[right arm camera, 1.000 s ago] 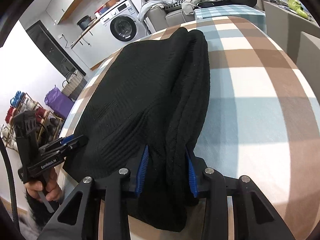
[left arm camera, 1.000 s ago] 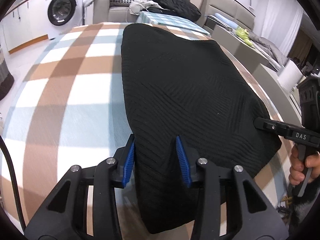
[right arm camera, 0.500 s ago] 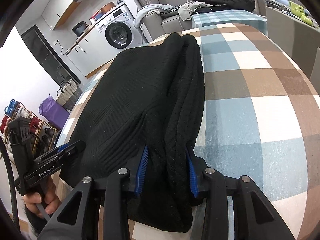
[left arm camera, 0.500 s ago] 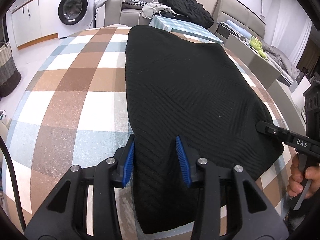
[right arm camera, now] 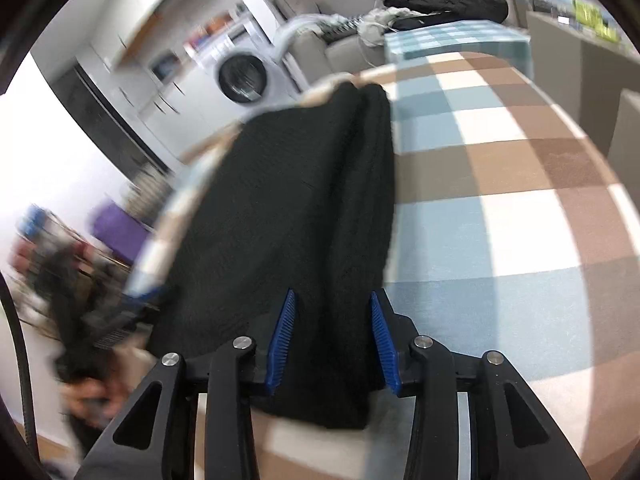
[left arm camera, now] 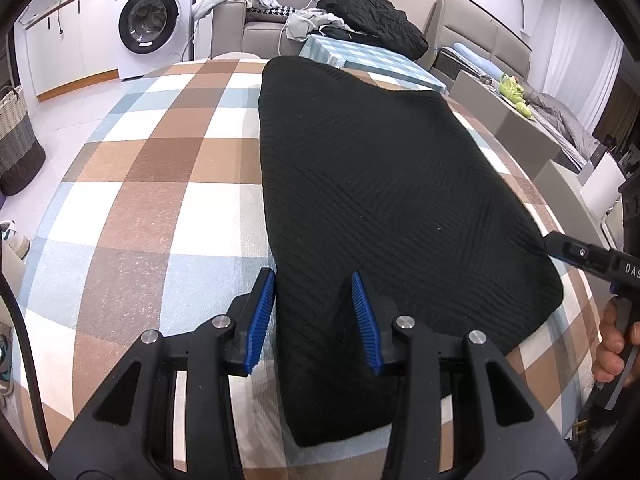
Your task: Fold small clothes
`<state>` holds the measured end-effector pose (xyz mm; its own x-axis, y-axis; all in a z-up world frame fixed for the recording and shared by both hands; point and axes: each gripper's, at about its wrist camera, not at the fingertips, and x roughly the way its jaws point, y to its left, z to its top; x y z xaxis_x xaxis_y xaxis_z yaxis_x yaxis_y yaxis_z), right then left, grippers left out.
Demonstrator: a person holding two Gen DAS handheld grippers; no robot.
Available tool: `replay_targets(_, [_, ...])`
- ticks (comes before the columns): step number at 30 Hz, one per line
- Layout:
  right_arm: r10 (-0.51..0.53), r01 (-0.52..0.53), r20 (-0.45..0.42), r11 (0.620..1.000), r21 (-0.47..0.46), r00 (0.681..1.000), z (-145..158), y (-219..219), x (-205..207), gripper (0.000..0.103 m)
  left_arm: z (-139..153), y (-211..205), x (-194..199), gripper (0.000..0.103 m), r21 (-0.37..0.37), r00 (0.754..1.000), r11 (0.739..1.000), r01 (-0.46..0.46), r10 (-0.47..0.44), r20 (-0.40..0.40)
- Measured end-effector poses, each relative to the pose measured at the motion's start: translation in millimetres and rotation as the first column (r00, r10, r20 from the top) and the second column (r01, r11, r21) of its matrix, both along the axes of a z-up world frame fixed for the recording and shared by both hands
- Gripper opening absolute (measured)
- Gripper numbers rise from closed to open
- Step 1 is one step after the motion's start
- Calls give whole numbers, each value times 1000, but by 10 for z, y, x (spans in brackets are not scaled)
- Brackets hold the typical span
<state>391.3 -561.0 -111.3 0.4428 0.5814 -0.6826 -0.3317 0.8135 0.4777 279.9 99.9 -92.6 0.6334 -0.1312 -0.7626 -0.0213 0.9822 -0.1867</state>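
A black knitted garment (left arm camera: 380, 184) lies folded lengthwise on the checked table (left arm camera: 160, 184). My left gripper (left arm camera: 314, 320) straddles its near left corner with the blue pads on either side of the cloth, jaws parted. My right gripper (right arm camera: 332, 336) straddles the garment's (right arm camera: 304, 208) thick folded edge at the near right corner, jaws parted around it. The right gripper also shows in the left wrist view (left arm camera: 588, 256) at the garment's right edge. The right wrist view is blurred on the left.
A washing machine (left arm camera: 152, 28) and a sofa piled with clothes (left arm camera: 360, 20) stand beyond the table. A woven basket (left arm camera: 16, 140) sits on the floor at the left. The table's near edge is just below both grippers.
Both grippers have lifted and tilted, so the views look further over the table. The right wrist view is now motion-blurred. The jaws stay around the garment's near corners.
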Motion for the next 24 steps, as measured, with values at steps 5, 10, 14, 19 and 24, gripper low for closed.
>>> replay_targets(5, [10, -8, 38, 998, -61, 999, 61, 51, -35, 42, 84, -28, -101, 37, 27, 1000, 1000, 7, -7, 17])
replay_targets(10, [8, -5, 70, 999, -51, 998, 145, 42, -77, 72, 235, -73, -250, 63, 71, 998, 997, 2, -7, 65])
replay_targets(14, [22, -17, 126, 999, -43, 992, 261, 27, -166, 100, 383, -104, -441, 85, 94, 991, 996, -1, -11, 133])
replay_targets(19, [43, -35, 214, 999, -41, 976, 394, 20, -358, 103, 478, -113, -690, 102, 93, 981, 995, -33, 15, 191])
replay_targets(24, [61, -57, 301, 998, -21, 952, 458, 24, -614, 103, 476, -133, -910, 102, 96, 970, 994, -42, 18, 243])
